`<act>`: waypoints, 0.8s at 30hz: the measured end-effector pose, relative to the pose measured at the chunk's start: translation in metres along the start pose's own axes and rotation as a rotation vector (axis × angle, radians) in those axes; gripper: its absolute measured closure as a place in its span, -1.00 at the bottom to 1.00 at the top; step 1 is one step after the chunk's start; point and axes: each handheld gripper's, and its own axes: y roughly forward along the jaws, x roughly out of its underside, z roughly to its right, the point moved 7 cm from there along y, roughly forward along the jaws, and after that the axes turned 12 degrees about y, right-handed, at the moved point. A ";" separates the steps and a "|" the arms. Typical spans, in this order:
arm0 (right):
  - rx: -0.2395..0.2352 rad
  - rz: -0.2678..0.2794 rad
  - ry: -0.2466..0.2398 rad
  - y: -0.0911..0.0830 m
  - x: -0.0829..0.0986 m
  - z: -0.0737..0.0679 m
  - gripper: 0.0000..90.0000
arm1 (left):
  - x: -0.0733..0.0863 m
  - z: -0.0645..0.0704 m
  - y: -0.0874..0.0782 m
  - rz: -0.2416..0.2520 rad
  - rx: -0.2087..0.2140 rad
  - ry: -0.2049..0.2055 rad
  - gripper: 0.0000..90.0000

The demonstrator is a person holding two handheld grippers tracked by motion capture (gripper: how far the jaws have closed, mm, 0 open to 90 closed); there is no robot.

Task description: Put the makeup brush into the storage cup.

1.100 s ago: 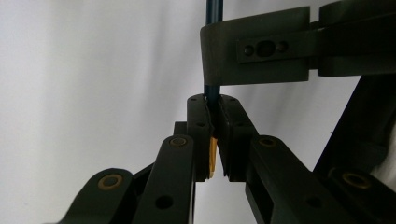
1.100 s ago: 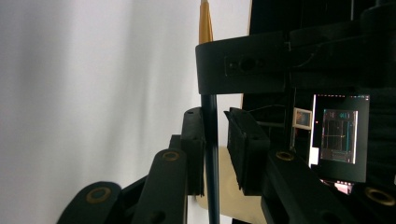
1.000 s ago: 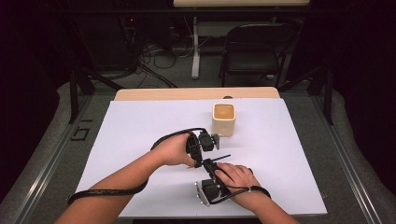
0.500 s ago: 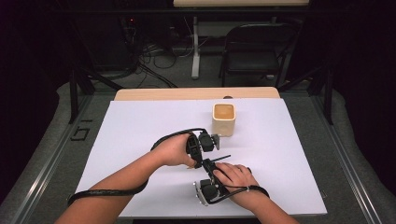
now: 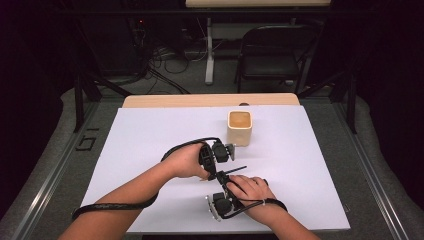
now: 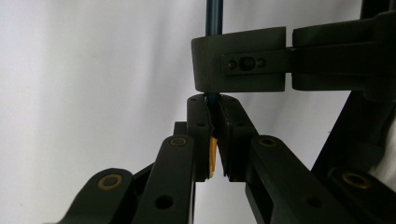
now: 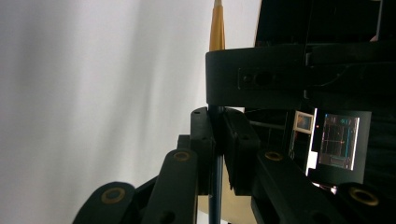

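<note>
Clearly, both grippers hold one thin pencil, dark blue along the shaft with a yellow-orange end, low over the white table near its front middle. In the high view the left gripper and the right gripper meet tip to tip, and the pencil sticks out between them toward the right. In the left gripper view its own two jaws are closed on the pencil, with the yellow part just visible between the pads, and the other gripper's jaw crosses the shaft just above. In the right gripper view the jaws are also pressed together on the dark shaft, and the yellow end rises above the other gripper. A cream square cup stands behind the hands, near but apart from them. My judgement is that the step in hand is a handover or a re-grip of the pencil, probably so that it can go into the cup. To do it well, only one gripper should loosen at a time, and slowly, while the other keeps firm pressure, because such a thin round shaft can roll or slip out. The receiving gripper should hold the shaft squarely on the middle of its pads, and the hands should stay low over the table, so that a slip costs little.
</note>
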 end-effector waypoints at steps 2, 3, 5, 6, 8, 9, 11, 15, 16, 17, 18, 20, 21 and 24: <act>-0.002 -0.001 -0.001 0.000 0.000 0.000 0.85 | 0.000 0.000 0.000 -0.001 0.001 0.000 0.87; 0.003 -0.015 -0.003 -0.001 0.001 0.001 0.85 | 0.000 0.000 0.000 -0.002 -0.001 0.001 0.87; -0.006 -0.004 -0.001 0.000 0.000 0.001 0.85 | 0.000 0.000 -0.001 0.000 -0.002 -0.001 0.87; -0.005 -0.005 -0.001 0.000 0.000 0.001 0.85 | 0.000 0.000 -0.001 0.004 -0.005 0.000 0.87; -0.001 -0.004 0.000 0.000 0.001 0.002 0.85 | -0.001 -0.001 -0.002 0.007 -0.011 0.003 0.87; 0.003 -0.004 0.001 0.000 0.001 0.002 0.85 | -0.001 -0.001 -0.002 0.016 -0.011 -0.006 0.85; 0.004 -0.003 0.007 0.000 0.002 0.003 0.85 | -0.001 -0.002 -0.004 0.023 -0.016 -0.019 0.76; -0.005 -0.016 0.002 -0.001 0.004 0.002 0.85 | 0.002 -0.003 -0.007 0.039 -0.019 -0.033 0.63; -0.009 -0.018 0.003 -0.001 0.005 0.002 0.85 | 0.003 -0.004 -0.009 0.035 -0.029 -0.032 0.57; -0.013 -0.024 0.009 -0.001 0.006 0.001 0.85 | 0.004 -0.005 -0.009 0.042 -0.035 -0.035 0.53; -0.013 -0.027 -0.001 -0.001 0.006 0.002 0.85 | 0.006 -0.005 -0.011 0.043 -0.031 -0.039 0.51; -0.003 -0.017 0.013 -0.001 0.008 0.000 0.85 | 0.010 -0.007 -0.013 0.047 -0.041 -0.041 0.46; 0.006 -0.007 0.011 0.000 0.008 0.001 0.85 | 0.013 -0.007 -0.014 0.049 -0.048 -0.043 0.45; -0.005 -0.024 0.020 -0.002 0.011 0.002 0.85 | 0.019 -0.009 -0.016 0.059 -0.060 -0.041 0.39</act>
